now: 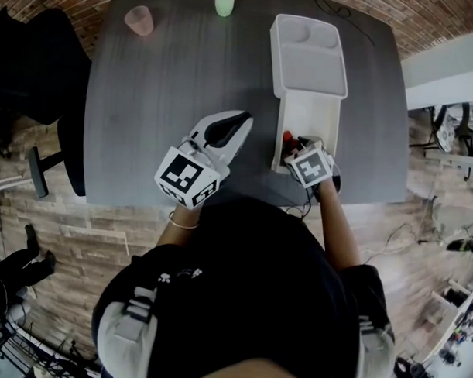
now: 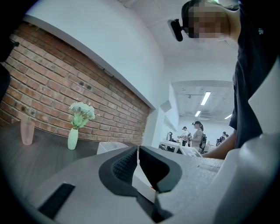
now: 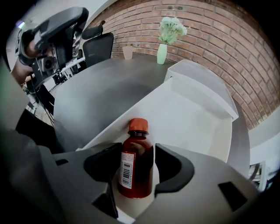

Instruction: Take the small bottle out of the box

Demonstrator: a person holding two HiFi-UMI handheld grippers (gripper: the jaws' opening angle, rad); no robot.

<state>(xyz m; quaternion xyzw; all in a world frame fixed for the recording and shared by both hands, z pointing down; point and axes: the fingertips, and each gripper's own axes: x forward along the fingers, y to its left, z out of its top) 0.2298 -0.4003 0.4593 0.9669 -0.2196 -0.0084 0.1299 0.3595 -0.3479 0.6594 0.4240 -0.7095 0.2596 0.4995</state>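
Grey table; only right gripper view shows barcode on bottle.

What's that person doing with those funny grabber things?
A person holds a gripper in each hand over a grey table. The right gripper reaches down into the open white box. Its jaws are open on either side of a small red bottle with an orange cap and are not squeezing it yet, so the bottle is not out of the box. The left gripper hangs above the table beside the box, jaws together, holding nothing.
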